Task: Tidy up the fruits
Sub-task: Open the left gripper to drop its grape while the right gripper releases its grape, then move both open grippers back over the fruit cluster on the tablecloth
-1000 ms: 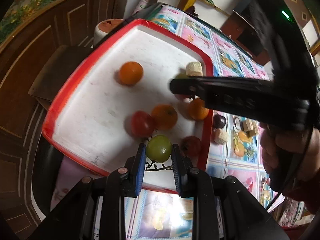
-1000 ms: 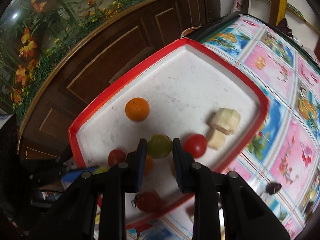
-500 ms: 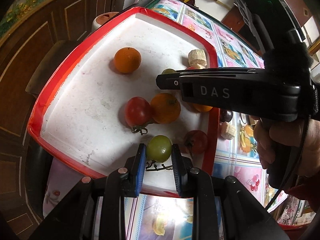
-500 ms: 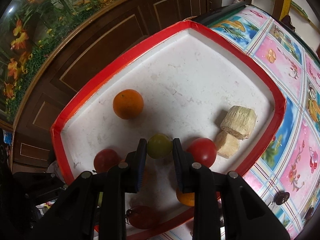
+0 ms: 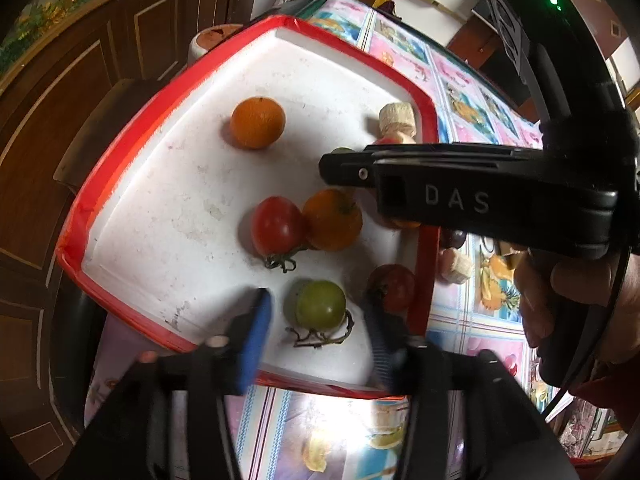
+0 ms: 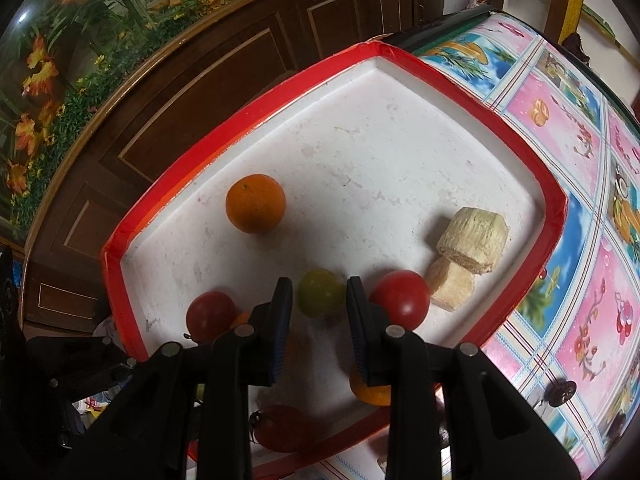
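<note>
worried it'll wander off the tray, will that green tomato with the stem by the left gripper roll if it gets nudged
Probably a little: the green tomato is round and sits free on the flat tray. Its curled stem may drag and stop it early. The raised red rim likely keeps it in. The skin looks smooth, so perhaps slippery.

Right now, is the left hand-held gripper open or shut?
Open. The left hand-held gripper has just been opening; its pads stand clear of the green tomato lying on the tray.

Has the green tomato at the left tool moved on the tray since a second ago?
No. The green tomato sits at the same spot by the tray's near red rim; the left tool just opened off it.
</note>
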A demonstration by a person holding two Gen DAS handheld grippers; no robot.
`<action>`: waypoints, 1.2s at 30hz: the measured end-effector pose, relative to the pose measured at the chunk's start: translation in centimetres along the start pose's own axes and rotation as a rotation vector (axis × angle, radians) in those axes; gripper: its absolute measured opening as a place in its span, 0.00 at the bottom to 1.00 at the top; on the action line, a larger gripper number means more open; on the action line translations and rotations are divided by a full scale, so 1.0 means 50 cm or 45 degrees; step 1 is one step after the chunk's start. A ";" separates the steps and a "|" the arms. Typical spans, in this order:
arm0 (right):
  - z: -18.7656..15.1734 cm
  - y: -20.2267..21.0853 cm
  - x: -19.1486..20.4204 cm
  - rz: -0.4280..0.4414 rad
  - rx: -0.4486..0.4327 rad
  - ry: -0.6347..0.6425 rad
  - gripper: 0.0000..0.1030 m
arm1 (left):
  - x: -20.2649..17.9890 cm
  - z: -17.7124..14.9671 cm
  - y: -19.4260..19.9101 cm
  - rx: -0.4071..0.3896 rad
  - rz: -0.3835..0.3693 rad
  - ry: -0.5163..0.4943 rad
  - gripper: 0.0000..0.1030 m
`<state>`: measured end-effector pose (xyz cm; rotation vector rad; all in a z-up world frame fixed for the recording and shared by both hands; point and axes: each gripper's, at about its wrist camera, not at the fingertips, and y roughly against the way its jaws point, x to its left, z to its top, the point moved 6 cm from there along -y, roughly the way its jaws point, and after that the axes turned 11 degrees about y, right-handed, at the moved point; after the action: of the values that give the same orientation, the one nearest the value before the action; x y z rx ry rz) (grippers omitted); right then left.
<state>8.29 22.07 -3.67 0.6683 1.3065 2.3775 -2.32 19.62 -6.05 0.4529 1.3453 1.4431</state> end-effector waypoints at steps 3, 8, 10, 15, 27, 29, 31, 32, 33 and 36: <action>-0.002 0.012 -0.002 0.005 -0.022 -0.003 0.40 | -0.003 0.001 0.003 -0.007 0.001 0.000 0.54; -0.002 0.050 -0.004 -0.022 -0.086 0.002 0.41 | -0.008 0.002 0.013 -0.024 0.017 -0.008 0.61; -0.007 0.067 -0.010 -0.025 -0.108 -0.010 0.45 | -0.014 0.004 0.018 -0.034 0.028 -0.021 0.65; -0.035 0.103 -0.032 -0.044 -0.157 -0.090 0.73 | -0.027 0.009 0.023 -0.054 0.072 -0.045 0.74; -0.136 0.180 -0.081 -0.118 -0.209 -0.207 0.83 | -0.073 0.009 0.037 -0.082 0.101 -0.113 0.76; -0.161 0.191 -0.090 -0.126 -0.210 -0.235 0.83 | -0.088 0.009 0.040 -0.085 0.088 -0.128 0.76; -0.187 0.201 -0.100 -0.139 -0.209 -0.264 0.83 | -0.102 0.009 0.039 -0.081 0.076 -0.143 0.76; -0.197 0.205 -0.105 -0.144 -0.209 -0.275 0.83 | -0.109 0.009 0.037 -0.078 0.072 -0.150 0.76; -0.211 0.209 -0.111 -0.152 -0.206 -0.291 0.83 | -0.118 0.007 0.036 -0.075 0.065 -0.164 0.76; -0.247 0.220 -0.128 -0.174 -0.199 -0.330 0.83 | -0.146 0.002 0.029 -0.063 0.050 -0.202 0.76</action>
<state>5.96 4.61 -1.51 0.7832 1.0134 2.1713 -0.19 13.73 -2.05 0.5523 1.1779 1.4377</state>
